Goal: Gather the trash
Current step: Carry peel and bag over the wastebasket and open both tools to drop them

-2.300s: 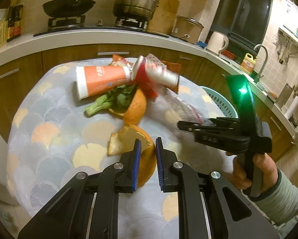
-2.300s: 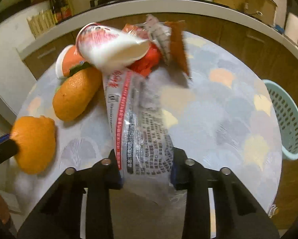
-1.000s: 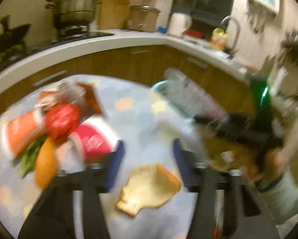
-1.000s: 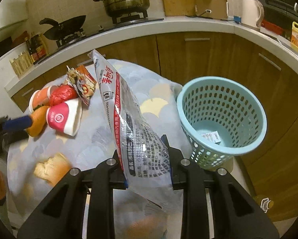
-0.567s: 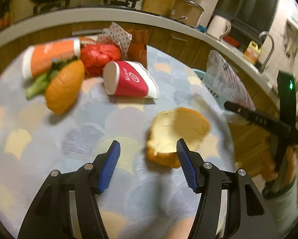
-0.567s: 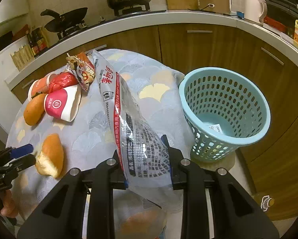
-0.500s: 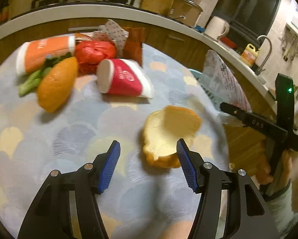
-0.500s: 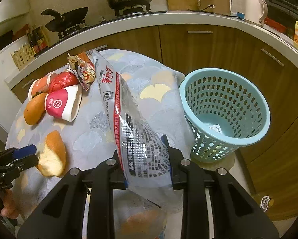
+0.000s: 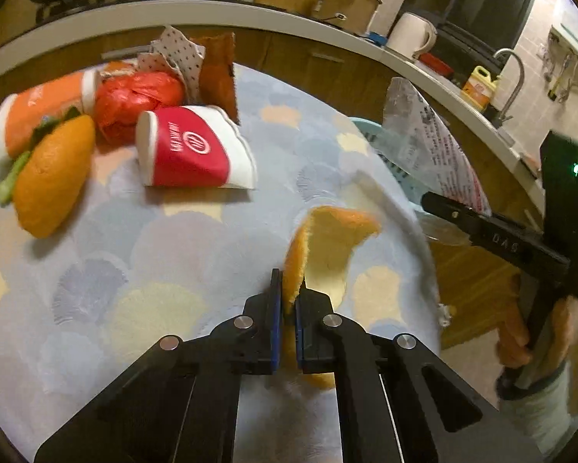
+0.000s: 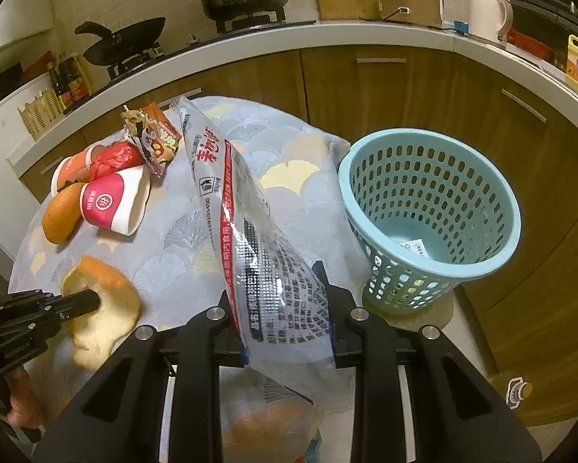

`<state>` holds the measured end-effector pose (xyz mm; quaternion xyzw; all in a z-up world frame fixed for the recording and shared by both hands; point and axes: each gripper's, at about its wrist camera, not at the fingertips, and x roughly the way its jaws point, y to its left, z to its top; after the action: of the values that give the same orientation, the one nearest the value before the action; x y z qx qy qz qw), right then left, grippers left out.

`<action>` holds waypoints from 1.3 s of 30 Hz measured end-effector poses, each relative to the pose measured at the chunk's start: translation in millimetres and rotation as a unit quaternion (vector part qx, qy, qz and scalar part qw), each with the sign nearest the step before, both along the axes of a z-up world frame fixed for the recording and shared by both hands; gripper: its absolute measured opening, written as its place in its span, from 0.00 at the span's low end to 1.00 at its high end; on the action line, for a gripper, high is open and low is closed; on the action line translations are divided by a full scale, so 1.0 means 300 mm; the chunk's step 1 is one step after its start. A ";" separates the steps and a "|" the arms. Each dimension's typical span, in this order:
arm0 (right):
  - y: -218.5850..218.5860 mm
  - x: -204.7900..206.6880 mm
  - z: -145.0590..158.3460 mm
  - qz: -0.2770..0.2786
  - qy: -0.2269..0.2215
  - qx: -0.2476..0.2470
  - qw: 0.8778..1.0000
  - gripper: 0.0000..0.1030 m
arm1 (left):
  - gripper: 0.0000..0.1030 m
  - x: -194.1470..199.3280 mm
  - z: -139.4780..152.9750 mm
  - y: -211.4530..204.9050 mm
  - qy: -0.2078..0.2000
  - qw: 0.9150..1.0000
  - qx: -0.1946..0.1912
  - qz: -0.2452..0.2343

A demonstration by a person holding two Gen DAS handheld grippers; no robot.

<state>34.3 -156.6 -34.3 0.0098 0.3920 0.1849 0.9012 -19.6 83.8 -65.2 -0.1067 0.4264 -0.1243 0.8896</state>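
Closed since a moment ago, left gripper [image 9: 287,310] pinches orange peel [image 9: 327,247]; right gripper [image 10: 285,332] holds plastic bag [image 10: 250,239] beside basket [image 10: 431,212].

On table [image 10: 289,154], far-left cluster: two cups on their sides, one cup [image 10: 113,202] nearer, other cup [image 10: 70,166] behind; crumpled bag [image 10: 115,158] between them; whole peel [image 10: 61,212] left of nearer cup; snack wrapper [image 10: 153,135] behind cluster. Nearer, at table's left edge: curled peel piece [image 10: 103,305], clamped between jaws of left gripper [image 9: 287,301]. Centre foreground: plastic package [image 10: 258,247] upright, pinched in right gripper [image 10: 285,328]. Right of table, on floor: basket [image 10: 431,216], label scrap inside. Behind all: counter [image 10: 250,46] carrying pots, kettle.
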 end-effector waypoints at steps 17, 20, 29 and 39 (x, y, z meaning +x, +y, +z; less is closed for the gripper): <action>-0.298 0.213 0.071 -0.115 -0.022 -0.007 0.993 0.23 | 0.03 0.412 0.266 -0.429 -0.073 0.994 0.022 -0.077; -0.354 0.285 0.016 -0.135 0.014 -0.009 0.991 0.23 | 0.03 0.512 0.236 -0.517 -0.060 0.994 0.025 -0.083; -0.459 0.433 -0.153 -0.182 0.093 -0.021 0.979 0.26 | 0.05 0.732 0.096 -0.636 -0.013 0.997 0.035 -0.072; -0.472 0.433 -0.188 -0.172 0.092 -0.023 0.981 0.59 | 0.40 0.767 0.071 -0.650 -0.018 0.997 0.042 -0.068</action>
<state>164.1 -298.2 -90.8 0.0733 0.4695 0.0169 0.8797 210.6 -111.1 -44.0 -0.0372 0.4215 -0.1686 0.8902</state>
